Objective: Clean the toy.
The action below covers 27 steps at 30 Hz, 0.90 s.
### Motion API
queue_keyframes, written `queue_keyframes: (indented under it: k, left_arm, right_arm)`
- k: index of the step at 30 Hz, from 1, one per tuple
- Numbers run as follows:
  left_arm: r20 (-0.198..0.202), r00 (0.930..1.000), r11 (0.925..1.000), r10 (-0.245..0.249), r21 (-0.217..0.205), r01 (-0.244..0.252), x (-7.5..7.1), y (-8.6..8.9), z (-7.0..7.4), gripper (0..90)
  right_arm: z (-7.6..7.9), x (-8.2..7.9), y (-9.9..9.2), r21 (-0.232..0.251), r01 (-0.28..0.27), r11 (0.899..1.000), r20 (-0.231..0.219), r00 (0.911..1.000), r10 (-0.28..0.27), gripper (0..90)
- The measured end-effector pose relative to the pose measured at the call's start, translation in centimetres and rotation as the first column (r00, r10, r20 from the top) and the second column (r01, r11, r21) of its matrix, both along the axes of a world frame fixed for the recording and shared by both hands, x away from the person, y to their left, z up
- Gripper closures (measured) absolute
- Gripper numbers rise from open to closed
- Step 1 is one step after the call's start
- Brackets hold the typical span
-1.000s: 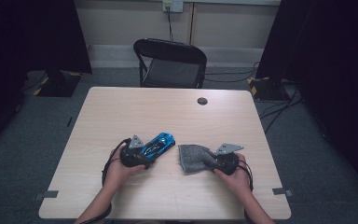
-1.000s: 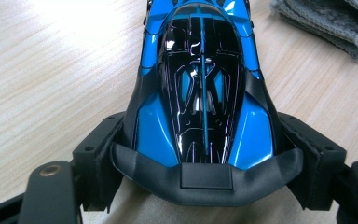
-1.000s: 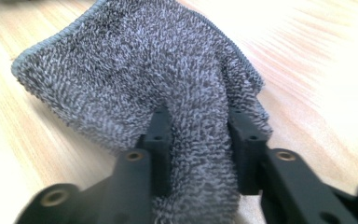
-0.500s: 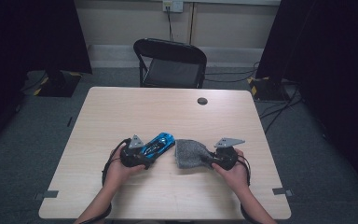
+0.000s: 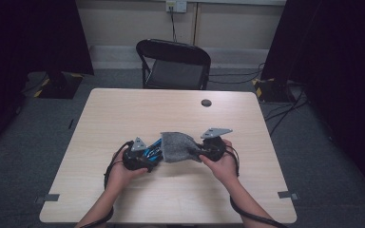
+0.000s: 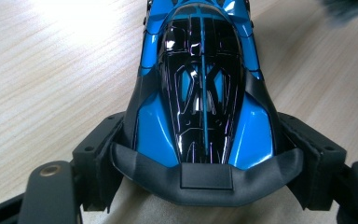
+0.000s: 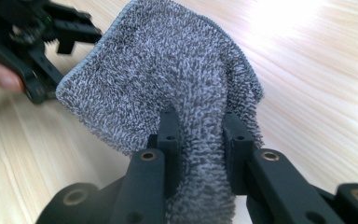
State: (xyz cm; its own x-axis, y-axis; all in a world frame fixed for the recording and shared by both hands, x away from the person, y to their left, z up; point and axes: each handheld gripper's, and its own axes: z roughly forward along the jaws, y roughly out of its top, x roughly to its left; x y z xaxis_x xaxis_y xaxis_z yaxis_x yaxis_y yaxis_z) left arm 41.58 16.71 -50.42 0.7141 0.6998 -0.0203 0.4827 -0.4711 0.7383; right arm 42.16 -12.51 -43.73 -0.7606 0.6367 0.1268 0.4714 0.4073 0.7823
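A glossy blue and black toy car lies on the wooden table, its tail clamped between the jaws of my left gripper. In the high view the left gripper sits near the front middle of the table with the car pointing right. My right gripper is shut on a bunched fold of a grey terry cloth. In the high view the right gripper holds the cloth lifted, so that it hangs over the car's nose.
The pale wooden table has a round black cable cap at its far middle. A black folding chair stands behind the far edge. Dark curtains and floor cables surround the table.
My right gripper has risen and moved left with the cloth, which now covers the car's front end. The left gripper and the car have stayed put.
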Motion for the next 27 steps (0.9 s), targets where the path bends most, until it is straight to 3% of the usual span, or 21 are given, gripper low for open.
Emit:
queue_keyframes:
  k: [5,8,12,15,19,27]
  left_arm:
    - [0.0,1.0,1.0,-0.001,0.001,0.001,0.0,0.0,0.0,23.8]
    - [0.0,1.0,1.0,0.0,0.0,0.0,0.0,0.0,0.0,23.7]
    - [0.0,1.0,1.0,0.0,0.0,0.0,0.0,0.0,0.0,23.8]
    - [0.005,1.0,1.0,-0.001,0.006,0.001,0.0,0.0,0.0,23.7]
    - [0.001,1.0,1.0,-0.001,0.0,0.001,0.0,0.0,0.0,23.7]
    - [0.001,1.0,1.0,0.0,0.0,0.0,0.0,0.0,0.0,23.7]
  right_arm:
    - [-0.3,1.0,3.8,-0.012,-0.036,0.999,-0.018,0.9992,0.035,73.2]
    - [-0.5,1.2,5.0,0.0,-0.051,0.999,-0.035,0.9981,0.051,73.2]
    - [-0.8,1.1,7.5,-0.026,-0.081,0.996,-0.042,0.9959,0.08,73.1]
    - [-1.1,0.8,8.6,-0.129,-0.077,0.989,-0.001,0.997,0.078,73.0]
    - [-1.8,1.0,9.0,-0.14,-0.042,0.989,-0.004,0.9991,0.042,73.0]
    - [-2.1,1.6,8.6,-0.151,-0.026,0.988,-0.009,0.9996,0.025,72.9]
